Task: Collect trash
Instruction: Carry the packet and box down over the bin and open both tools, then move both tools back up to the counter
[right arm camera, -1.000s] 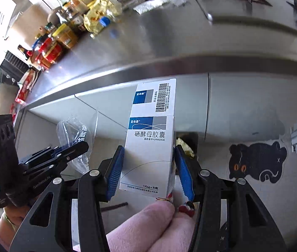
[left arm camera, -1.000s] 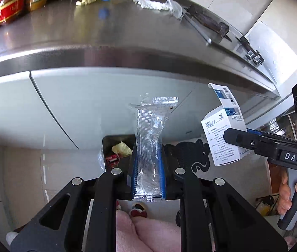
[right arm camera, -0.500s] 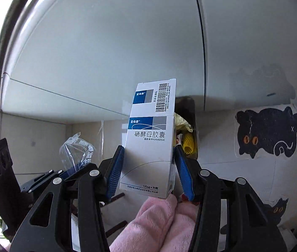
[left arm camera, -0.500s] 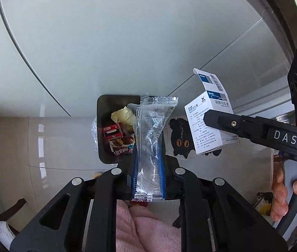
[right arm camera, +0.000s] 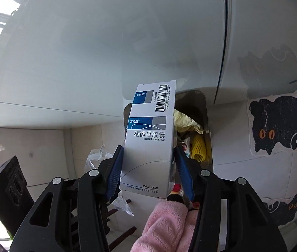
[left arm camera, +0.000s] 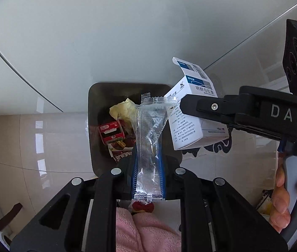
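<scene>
Jaws are pinching a clear plastic wrapper (left arm camera: 148,147) and a medicine box (right arm camera: 148,147); both should release squarely above the trash bin's (left arm camera: 93,126) opening.

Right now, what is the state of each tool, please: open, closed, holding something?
Left tool: closed, holding the wrapper.
Right tool: closed, holding the box.

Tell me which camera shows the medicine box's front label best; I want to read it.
The right wrist view: the medicine box faces the lens squarely in the right claw. The left wrist view shows it tilted, partly hidden.
</scene>
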